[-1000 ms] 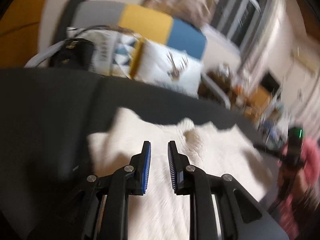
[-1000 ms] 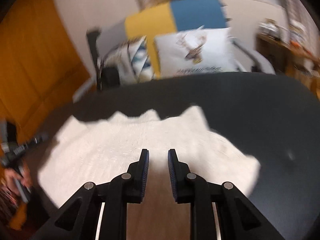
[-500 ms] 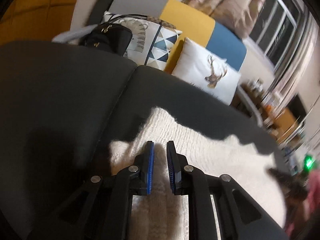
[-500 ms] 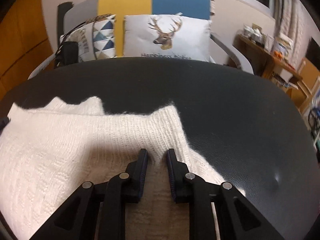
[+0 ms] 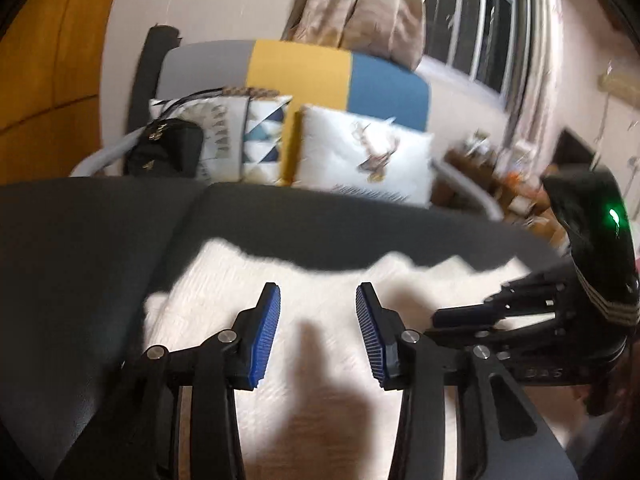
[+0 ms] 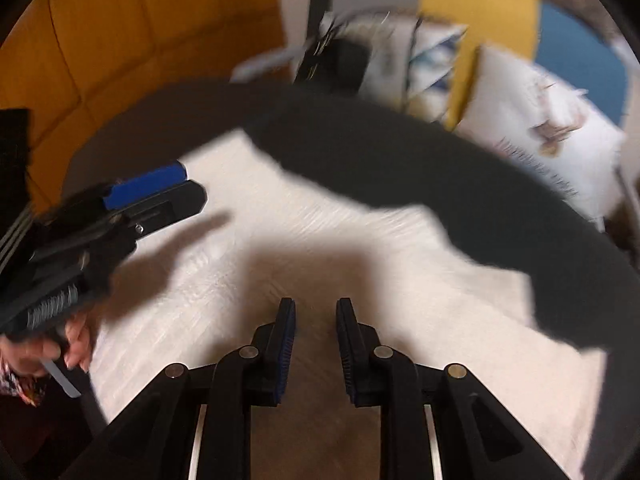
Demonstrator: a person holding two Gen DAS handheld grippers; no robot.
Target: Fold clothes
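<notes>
Both claws hover empty: left claw (image 5: 318,332) wide, right claw (image 6: 316,344) narrower. Cream knitted sweater (image 6: 320,248) lies flattish on the dark grey desk (image 6: 500,208); fold stage honestly unclear.

Left gripper (image 5: 318,332) spread wide, blue pads (image 5: 265,334) well apart, nothing between. Right gripper (image 6: 316,346) parted more narrowly, likewise empty. Both pointing forward, side by side. Hand (image 6: 60,346) wrapped round the left gripper's handle.
</notes>
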